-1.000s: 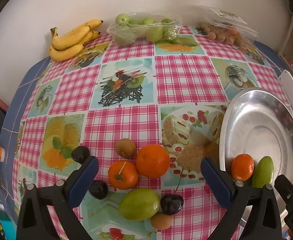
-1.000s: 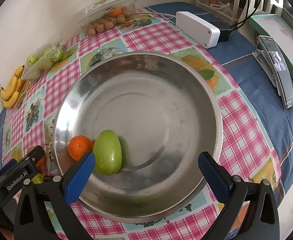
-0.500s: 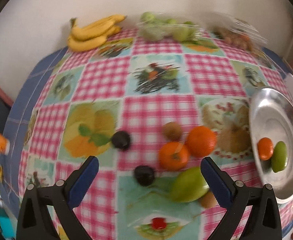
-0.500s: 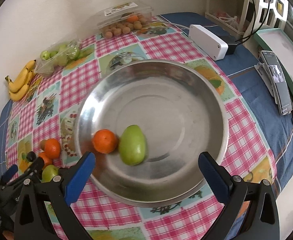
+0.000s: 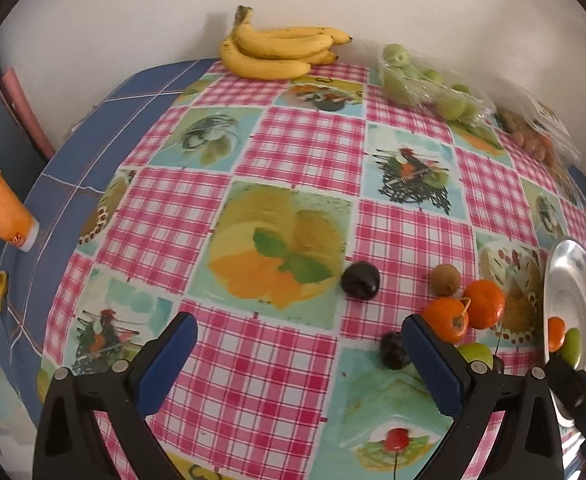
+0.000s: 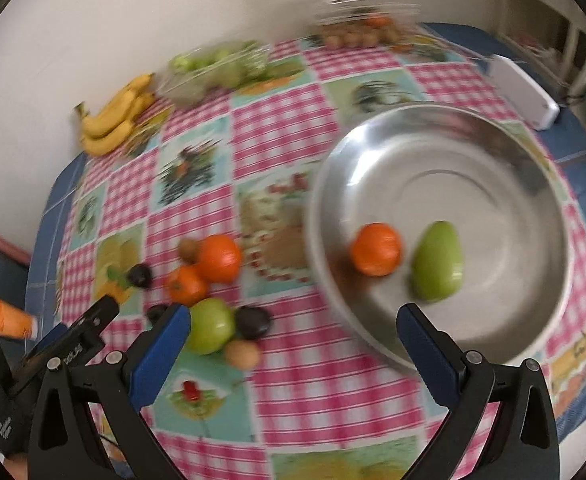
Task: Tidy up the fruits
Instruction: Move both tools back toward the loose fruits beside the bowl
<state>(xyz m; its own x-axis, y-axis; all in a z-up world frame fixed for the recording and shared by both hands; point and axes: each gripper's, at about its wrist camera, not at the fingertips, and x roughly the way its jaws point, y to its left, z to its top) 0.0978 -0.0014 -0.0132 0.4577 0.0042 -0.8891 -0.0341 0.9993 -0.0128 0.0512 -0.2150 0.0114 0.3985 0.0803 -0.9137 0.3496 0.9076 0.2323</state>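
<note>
A steel bowl (image 6: 541, 184) holds an orange (image 6: 375, 249) and a green mango (image 6: 437, 261). Left of it on the checked cloth lie two oranges (image 6: 218, 258), a kiwi (image 5: 445, 279), dark plums (image 5: 360, 281), a green fruit (image 6: 210, 325) and a small tan fruit (image 6: 242, 354). My left gripper (image 5: 299, 360) is open and empty, low over the cloth, left of the loose fruit. My right gripper (image 6: 293, 354) is open and empty, between the loose fruit and the bowl's near rim. The bowl also shows at the right edge of the left wrist view (image 5: 585, 280).
Bananas (image 5: 281, 50), a bag of green fruit (image 5: 425, 80) and a clear box of small brown fruit (image 6: 357, 28) line the back wall. A white box (image 6: 527, 94) lies right of the bowl. An orange cup (image 5: 1, 210) lies off the cloth at left.
Both grippers have swung to the left. The loose fruit has shifted right in the left view; the bowl has shifted right in the right view and the loose fruit has come into it.
</note>
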